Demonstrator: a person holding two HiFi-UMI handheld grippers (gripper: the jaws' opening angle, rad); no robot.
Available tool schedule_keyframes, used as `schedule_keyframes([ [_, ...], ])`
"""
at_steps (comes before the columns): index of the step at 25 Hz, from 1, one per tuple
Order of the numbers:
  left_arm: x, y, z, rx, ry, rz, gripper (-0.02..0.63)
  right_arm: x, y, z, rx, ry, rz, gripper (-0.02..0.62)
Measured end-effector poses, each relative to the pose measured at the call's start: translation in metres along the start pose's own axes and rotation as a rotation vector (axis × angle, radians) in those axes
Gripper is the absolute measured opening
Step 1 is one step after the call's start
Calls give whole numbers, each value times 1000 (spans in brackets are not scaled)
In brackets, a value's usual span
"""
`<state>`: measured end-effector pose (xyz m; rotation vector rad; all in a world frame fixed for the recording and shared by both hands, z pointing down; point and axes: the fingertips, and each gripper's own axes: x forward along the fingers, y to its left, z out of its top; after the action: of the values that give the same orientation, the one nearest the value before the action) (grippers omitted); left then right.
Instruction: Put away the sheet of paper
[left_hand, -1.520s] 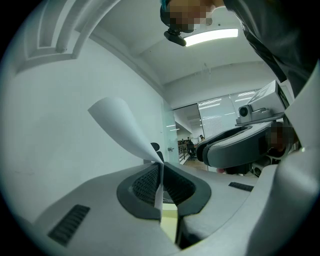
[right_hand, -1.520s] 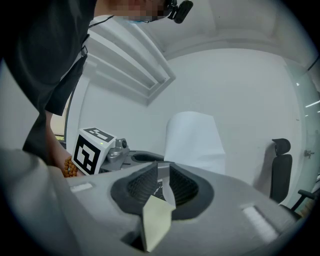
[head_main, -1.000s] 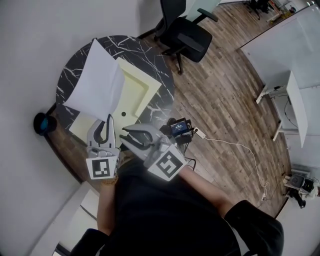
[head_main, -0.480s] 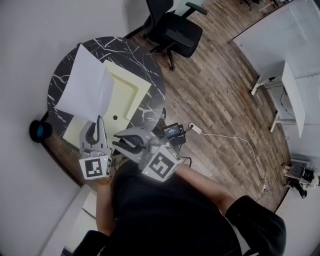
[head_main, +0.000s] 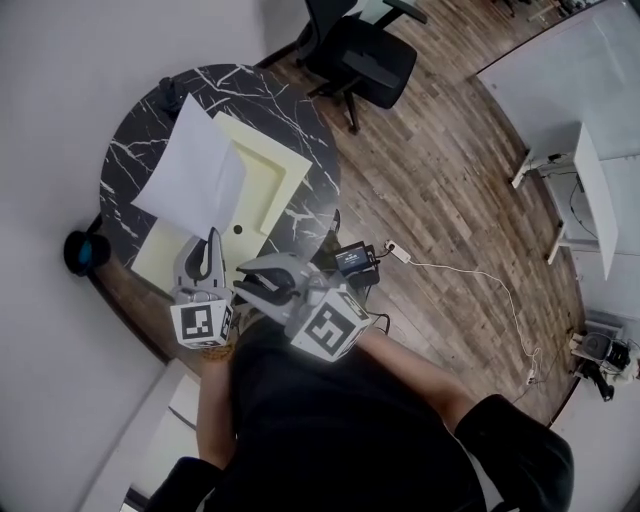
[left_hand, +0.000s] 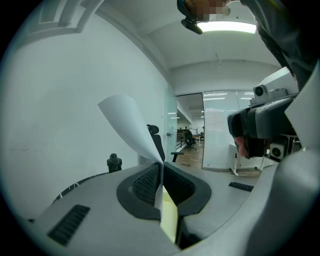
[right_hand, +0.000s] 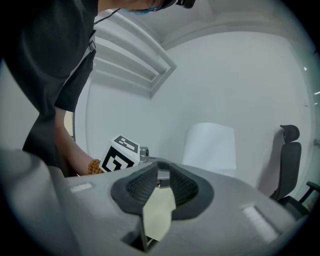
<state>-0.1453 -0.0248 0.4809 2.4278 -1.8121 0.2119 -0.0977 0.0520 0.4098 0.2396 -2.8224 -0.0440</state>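
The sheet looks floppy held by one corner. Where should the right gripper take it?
The sheet of paper's right-hand edge, just beyond the corner pinched by the left gripper, coming from the right with jaws straddling it. That edge rises free and lies nearest the right gripper, so likely nothing blocks the way.

White paper sheet (head_main: 190, 170), raised, slightly curled
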Motion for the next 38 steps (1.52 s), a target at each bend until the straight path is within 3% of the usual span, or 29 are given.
schedule_keyframes([
  [23, 4, -16, -84, -55, 202, -75, 21, 1, 20, -11, -38, 33, 31, 67],
  [38, 17, -29, -87, -60, 197, -139, 21, 2, 27, -17, -94, 61, 56, 67],
])
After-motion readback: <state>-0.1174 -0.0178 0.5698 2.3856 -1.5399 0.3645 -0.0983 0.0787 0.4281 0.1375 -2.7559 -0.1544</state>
